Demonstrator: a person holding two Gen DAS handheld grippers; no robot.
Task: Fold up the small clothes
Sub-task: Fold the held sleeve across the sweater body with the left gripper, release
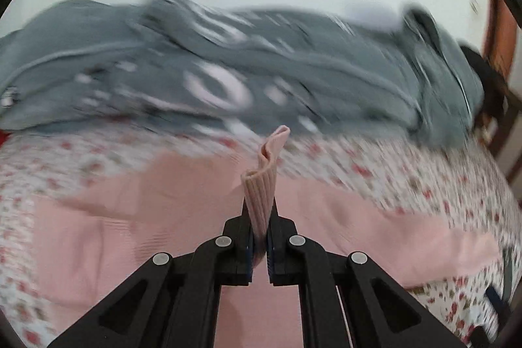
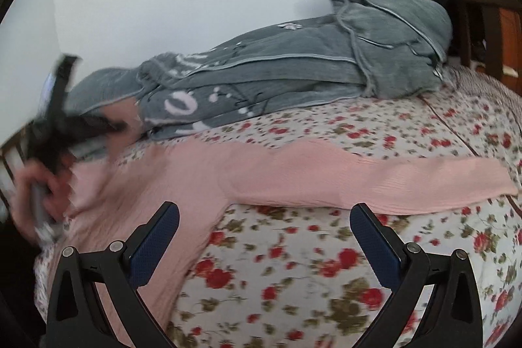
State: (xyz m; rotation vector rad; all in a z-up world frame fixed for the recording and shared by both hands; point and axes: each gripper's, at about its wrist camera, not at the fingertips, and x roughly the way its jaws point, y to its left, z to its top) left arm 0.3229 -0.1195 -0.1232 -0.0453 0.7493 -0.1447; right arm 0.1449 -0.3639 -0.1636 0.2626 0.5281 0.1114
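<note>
A pink ribbed knit garment (image 2: 293, 175) lies spread on the floral bed sheet (image 2: 293, 276), one long sleeve (image 2: 440, 181) reaching right. My left gripper (image 1: 260, 227) is shut on a ribbed cuff or hem of the pink garment (image 1: 261, 191), which sticks up between its fingers, with the rest of the garment (image 1: 130, 224) below. In the right wrist view the left gripper (image 2: 107, 128) shows blurred at the far left over the garment. My right gripper (image 2: 264, 214) is open and empty, just above the sheet below the sleeve.
A grey blanket with white patterns (image 2: 293, 70) lies bunched along the far side of the bed against the white wall; it also shows in the left wrist view (image 1: 228, 70). A dark wooden chair (image 2: 483, 22) stands at the far right by the bed.
</note>
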